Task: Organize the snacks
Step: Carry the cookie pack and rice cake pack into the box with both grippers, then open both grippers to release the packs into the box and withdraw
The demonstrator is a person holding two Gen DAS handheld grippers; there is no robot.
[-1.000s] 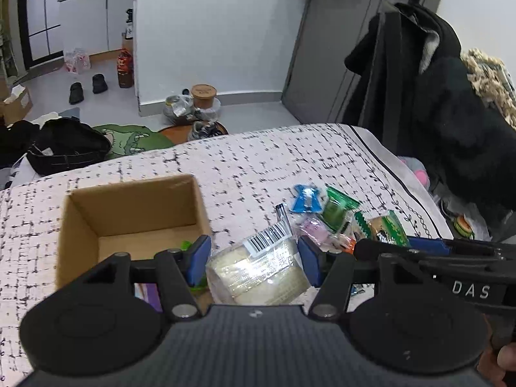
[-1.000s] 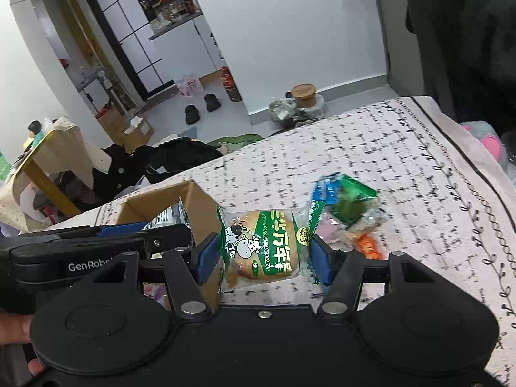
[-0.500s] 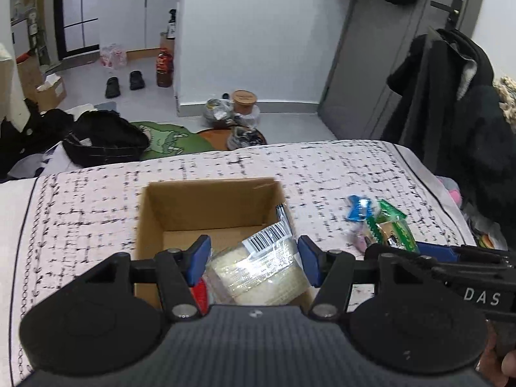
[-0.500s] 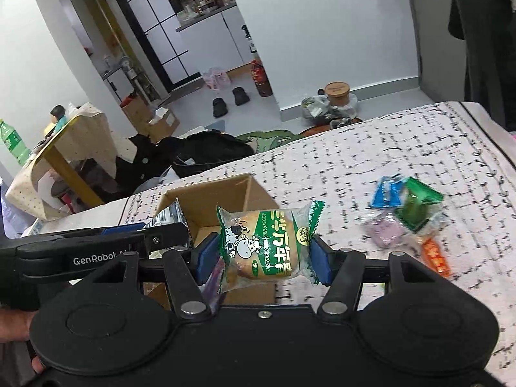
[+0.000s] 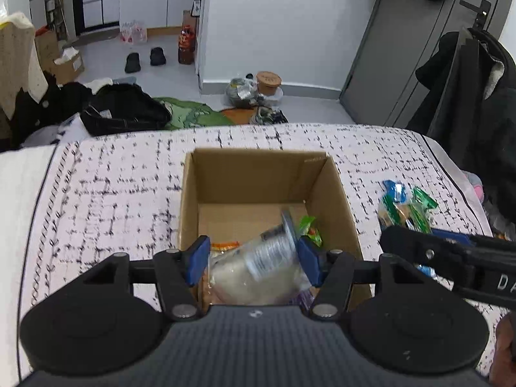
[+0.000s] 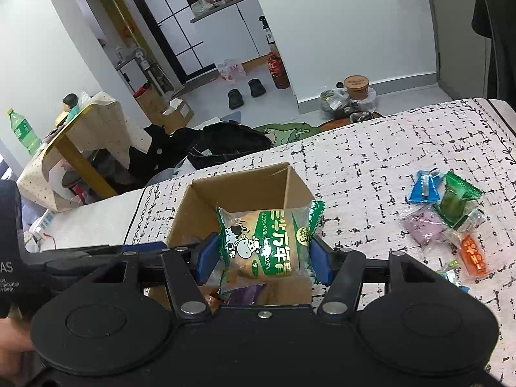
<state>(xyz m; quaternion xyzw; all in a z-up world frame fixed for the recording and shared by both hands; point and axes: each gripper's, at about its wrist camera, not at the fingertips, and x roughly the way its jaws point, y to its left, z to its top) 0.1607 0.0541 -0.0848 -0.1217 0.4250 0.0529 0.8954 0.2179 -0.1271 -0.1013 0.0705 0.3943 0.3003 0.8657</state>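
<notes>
left wrist view: the left gripper (image 5: 253, 256) pinches a clear-wrapped pale snack (image 5: 258, 271) between its blue pads, directly above the open cardboard box (image 5: 258, 174). the packet is blurred; a barcode label shows at its 12 o'clock edge. the box stands on a patterned cloth (image 5: 106, 193). inside the box, orange and green wrappers (image 5: 309, 225) lie on the floor, a detail the other view mostly hides. loose snacks (image 5: 406, 206) lie on the cloth at 3 o'clock of the box. the right gripper's body (image 5: 451, 254) enters from 3 o'clock.

right wrist view: the right gripper (image 6: 262, 254) pinches a green cow-print bun packet (image 6: 267, 245), held over the near half of the cardboard box (image 6: 238, 190). this view alone separates the loose snacks (image 6: 448, 219) at 3 o'clock: blue, green, purple and orange packets, touching or overlapping. the left gripper's body (image 6: 80, 258) crosses at 9 o'clock.
</notes>
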